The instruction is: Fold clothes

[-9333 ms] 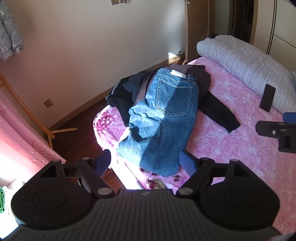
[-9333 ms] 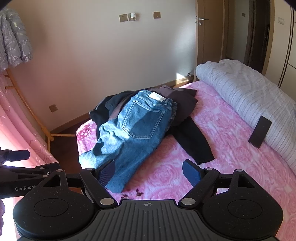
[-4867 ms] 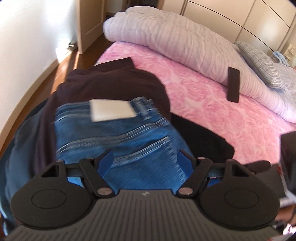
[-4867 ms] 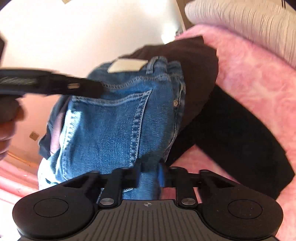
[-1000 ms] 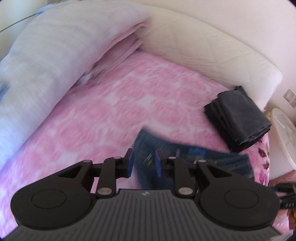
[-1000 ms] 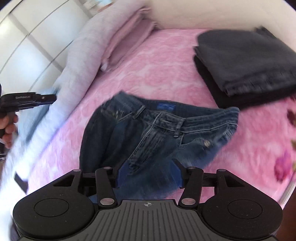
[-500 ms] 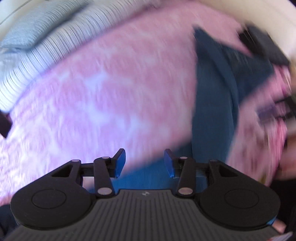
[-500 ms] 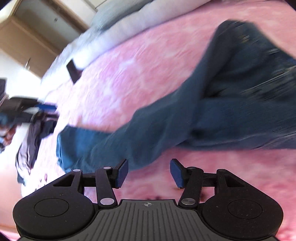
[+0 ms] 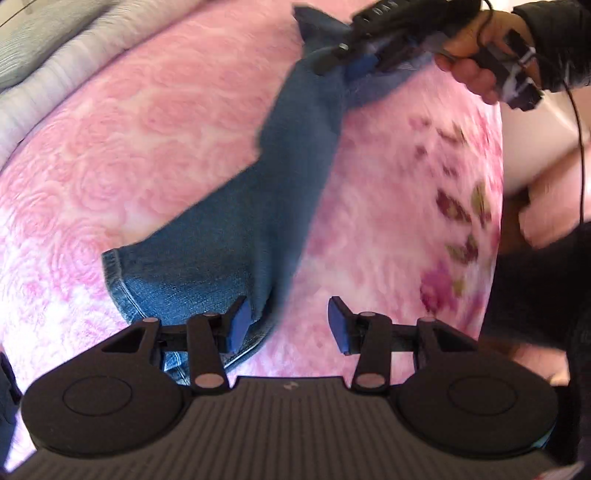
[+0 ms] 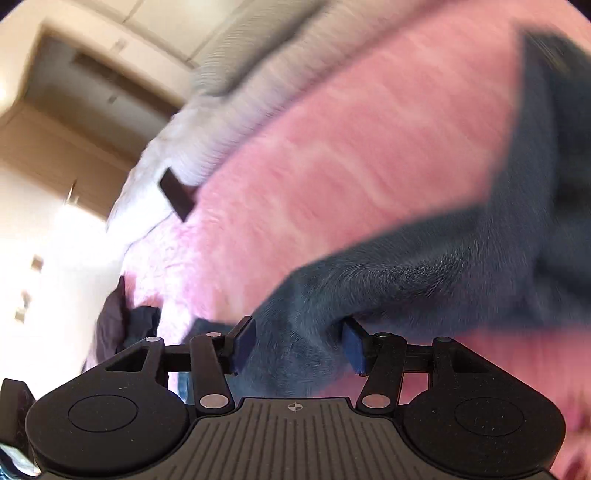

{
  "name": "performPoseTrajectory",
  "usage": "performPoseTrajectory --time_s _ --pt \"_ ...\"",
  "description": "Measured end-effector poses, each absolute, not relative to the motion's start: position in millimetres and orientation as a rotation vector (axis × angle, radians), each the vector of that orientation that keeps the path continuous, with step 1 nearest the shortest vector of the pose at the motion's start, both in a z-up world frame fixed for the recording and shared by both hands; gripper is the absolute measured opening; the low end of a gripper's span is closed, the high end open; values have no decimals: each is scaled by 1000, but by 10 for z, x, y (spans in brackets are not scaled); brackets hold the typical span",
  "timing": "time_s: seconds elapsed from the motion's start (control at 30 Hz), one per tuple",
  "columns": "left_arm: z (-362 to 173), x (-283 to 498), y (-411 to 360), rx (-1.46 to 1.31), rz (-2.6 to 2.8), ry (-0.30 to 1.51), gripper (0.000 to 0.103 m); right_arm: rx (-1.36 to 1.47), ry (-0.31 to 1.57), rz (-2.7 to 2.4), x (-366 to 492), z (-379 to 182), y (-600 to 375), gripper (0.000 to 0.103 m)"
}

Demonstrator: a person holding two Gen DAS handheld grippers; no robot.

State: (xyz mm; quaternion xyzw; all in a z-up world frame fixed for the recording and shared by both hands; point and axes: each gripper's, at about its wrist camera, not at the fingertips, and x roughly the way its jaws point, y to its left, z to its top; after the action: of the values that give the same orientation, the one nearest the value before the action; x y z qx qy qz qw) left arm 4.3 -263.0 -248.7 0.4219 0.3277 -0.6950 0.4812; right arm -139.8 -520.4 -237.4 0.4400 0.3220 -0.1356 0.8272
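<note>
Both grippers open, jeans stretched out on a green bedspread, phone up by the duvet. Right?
Wrong on colour: the bedspread is pink, as the left wrist view shows. The rest holds: left gripper and right gripper open, jeans stretched out, phone by the duvet.

You were working in a home bedroom, pink rose-patterned bedspread [image 9: 155, 122] across the bed, striped grey-white duvet [image 9: 55, 74] bunched along its far edge, cream wardrobe panels [image 10: 155, 22] and a wooden doorway [image 10: 74, 96] behind, jeans [image 9: 258, 206] lying on the bed.

jeans [image 10: 424, 273] waist: blurred, cut off | hem [image 9: 173, 295]: behind left tool
</note>
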Motion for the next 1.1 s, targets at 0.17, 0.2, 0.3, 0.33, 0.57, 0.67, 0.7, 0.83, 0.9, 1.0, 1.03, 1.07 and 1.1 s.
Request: performPoseTrajectory --time_s 0.17,0.2,0.3,0.33,0.57,0.67,0.7,0.83,0.9,1.0,1.03,1.07,1.1 --pt "-2460 186 -2825 944 -1583 745 42 760 630 -165 -443 -2055 -5712 54" --pt "-2465 202 -2873 940 -1553 739 43 738 621 -153 -284 -2003 -5791 54" --pt "-2497 186 -2973 929 -1532 737 44 709 602 -163 -159 -1887 -5839 54" --pt "-2510 174 -3002 927 -1533 738 45 708 607 -174 -227 -1873 -5826 54" --pt "-2986 52 -3243 1035 -1494 840 40 697 783 -350 -1196 -2117 -5724 54" --pt "-3094 144 -3396 1049 -1463 836 40 693 803 -409 -1534 -2188 -5716 55" --pt "-3107 214 -3471 1046 -1446 829 40 684 795 -425 -1585 -2183 -5706 55" --pt "-3164 498 -3804 1032 -1392 829 43 649 759 -489 -1790 -2162 -5665 54" --pt "-3194 607 -3943 1046 -1341 805 39 648 733 -518 -1897 -2146 -5638 55" --pt "-3213 829 -4079 1029 -1224 819 35 774 712 -495 -1975 -2201 -5523 55" --pt "-3166 907 -4075 991 -1208 832 35 778 740 -475 -1950 -2267 -5483 55" --pt "-3110 982 -4065 951 -1194 843 35 770 765 -450 -1900 -2339 -5460 55" --pt "-3033 1021 -4024 922 -1197 843 35 768 776 -419 -1837 -2404 -5464 55"
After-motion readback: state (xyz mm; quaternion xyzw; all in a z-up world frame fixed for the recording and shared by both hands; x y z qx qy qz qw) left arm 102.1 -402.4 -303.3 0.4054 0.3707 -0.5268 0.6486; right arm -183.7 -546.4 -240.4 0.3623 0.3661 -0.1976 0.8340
